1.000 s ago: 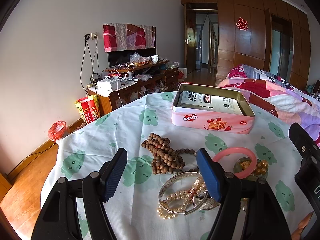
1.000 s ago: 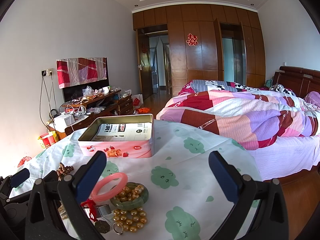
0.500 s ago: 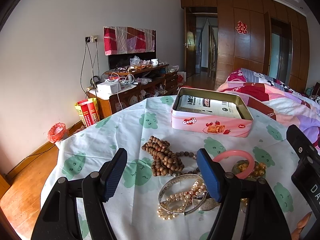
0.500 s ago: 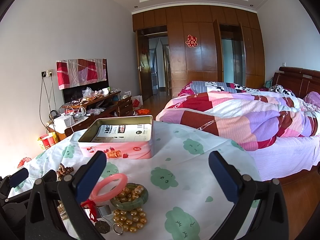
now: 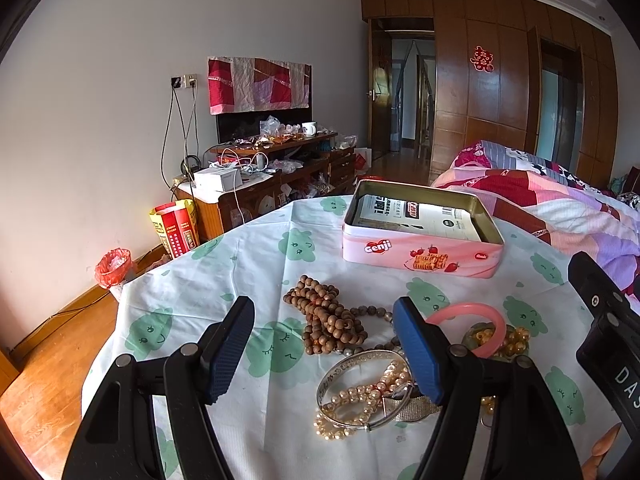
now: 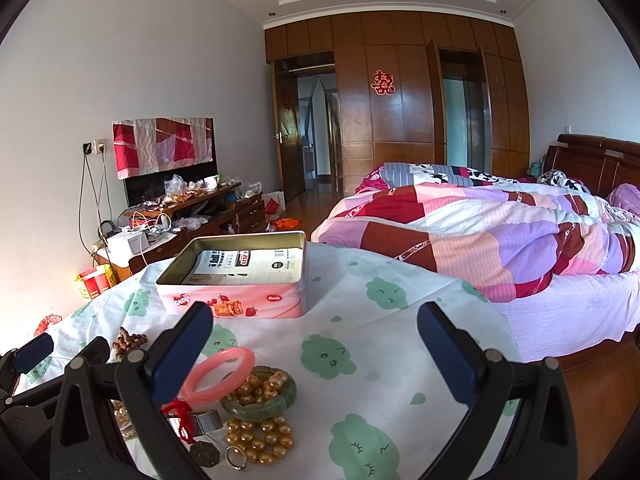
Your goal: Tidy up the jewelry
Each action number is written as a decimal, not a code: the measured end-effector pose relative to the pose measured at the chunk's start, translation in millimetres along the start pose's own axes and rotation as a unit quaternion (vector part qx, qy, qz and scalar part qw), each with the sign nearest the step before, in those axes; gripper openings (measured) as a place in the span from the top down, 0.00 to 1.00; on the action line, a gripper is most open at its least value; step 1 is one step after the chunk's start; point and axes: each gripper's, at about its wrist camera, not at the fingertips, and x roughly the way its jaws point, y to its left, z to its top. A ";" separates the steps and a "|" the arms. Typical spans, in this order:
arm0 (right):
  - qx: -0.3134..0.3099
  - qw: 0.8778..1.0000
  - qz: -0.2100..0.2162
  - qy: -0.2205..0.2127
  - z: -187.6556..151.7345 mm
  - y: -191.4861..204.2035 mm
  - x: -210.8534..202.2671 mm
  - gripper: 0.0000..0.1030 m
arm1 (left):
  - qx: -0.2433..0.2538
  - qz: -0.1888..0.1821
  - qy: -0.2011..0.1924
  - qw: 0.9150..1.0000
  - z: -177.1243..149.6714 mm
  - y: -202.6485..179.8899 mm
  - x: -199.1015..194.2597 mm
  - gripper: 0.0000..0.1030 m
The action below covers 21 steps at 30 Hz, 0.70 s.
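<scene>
A pile of jewelry lies on the round table: brown wooden beads (image 5: 326, 320), a silver bangle (image 5: 362, 390) over a pearl string (image 5: 352, 400), a pink bangle (image 5: 474, 328) (image 6: 218, 374), a green bangle (image 6: 260, 402) with gold beads (image 6: 262, 438). An open pink Genji tin (image 5: 420, 254) (image 6: 240, 300) stands behind them. My left gripper (image 5: 324, 344) is open above the wooden beads and silver bangle, holding nothing. My right gripper (image 6: 314, 350) is open and empty, with the pink bangle by its left finger.
The table has a white cloth with green prints (image 6: 380, 360). A bed with a patchwork quilt (image 6: 500, 240) is to the right. A cluttered TV cabinet (image 5: 272, 176) stands by the far wall, and a red bin (image 5: 112, 268) on the wood floor.
Both views have tilted up slightly, so the tin and jewelry sit a little lower in the frames. Both grippers stay open and nothing on the table has moved.
</scene>
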 end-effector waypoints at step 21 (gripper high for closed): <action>0.000 1.000 0.001 0.001 0.1 0.1 0.0 0.00 | -0.007 -0.011 0.011 1.000 -1.5 2.1 2.1 0.30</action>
